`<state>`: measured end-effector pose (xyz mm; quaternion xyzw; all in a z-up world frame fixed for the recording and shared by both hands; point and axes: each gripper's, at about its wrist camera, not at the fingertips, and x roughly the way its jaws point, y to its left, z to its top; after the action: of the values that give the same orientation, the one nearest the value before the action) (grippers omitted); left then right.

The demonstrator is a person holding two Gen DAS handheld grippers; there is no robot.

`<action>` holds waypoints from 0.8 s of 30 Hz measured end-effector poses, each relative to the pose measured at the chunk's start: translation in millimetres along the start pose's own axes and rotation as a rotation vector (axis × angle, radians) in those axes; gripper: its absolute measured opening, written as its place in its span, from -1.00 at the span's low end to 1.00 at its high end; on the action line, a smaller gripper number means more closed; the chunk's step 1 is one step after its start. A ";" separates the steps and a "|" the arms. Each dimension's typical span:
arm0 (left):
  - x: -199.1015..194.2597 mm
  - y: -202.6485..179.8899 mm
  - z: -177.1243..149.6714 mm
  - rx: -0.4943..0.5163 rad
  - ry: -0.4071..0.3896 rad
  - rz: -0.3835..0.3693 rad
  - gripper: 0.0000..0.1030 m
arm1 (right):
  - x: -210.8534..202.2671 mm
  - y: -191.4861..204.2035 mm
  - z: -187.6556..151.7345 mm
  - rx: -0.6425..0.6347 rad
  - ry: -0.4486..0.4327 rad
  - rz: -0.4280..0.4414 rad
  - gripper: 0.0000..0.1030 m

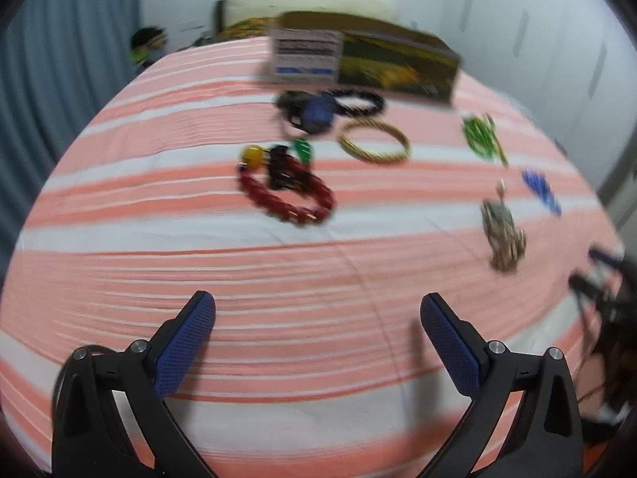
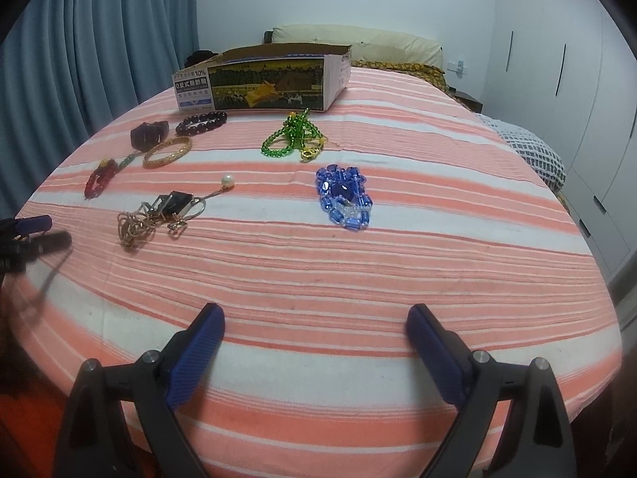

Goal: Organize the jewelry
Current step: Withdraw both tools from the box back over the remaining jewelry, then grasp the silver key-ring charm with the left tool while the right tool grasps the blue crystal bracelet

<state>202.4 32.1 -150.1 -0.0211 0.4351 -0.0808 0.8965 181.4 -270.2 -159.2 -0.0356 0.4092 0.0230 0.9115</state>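
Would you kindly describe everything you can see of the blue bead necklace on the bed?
The blue bead necklace lies bunched in a loose heap on the striped bedspread, not stretched out. Its beads look like faceted translucent glass or plastic, deep blue, with a few clear ones near the lower end. It lies apart from the green beads behind it, and neither gripper touches it.

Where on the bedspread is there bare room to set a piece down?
Free: the wide striped band between both open grippers, right gripper, and the blue bead necklace; also right of it. Crowded: the left side around the gold bangle and below the cardboard box.
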 end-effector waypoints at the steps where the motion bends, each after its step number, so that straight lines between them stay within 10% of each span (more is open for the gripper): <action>1: -1.2 6.5 3.0 -0.041 -0.007 -0.020 0.99 | -0.4 0.2 -0.7 0.000 -0.001 0.000 0.86; 11: -3.3 10.5 12.9 -0.075 -0.013 -0.030 0.99 | -1.8 -4.4 2.3 0.024 0.010 0.005 0.84; 18: -8.6 -64.6 15.0 0.115 -0.022 -0.276 0.99 | -7.7 -35.2 9.8 0.126 -0.006 -0.016 0.84; 24: 20.4 -124.9 22.3 0.270 0.018 -0.284 0.97 | 11.1 -42.5 27.9 0.079 0.040 0.023 0.83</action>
<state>216.5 -95.2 -138.7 0.0389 0.4210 -0.2644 0.8668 212.6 -310.0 -147.0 0.0049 0.4281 0.0167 0.9036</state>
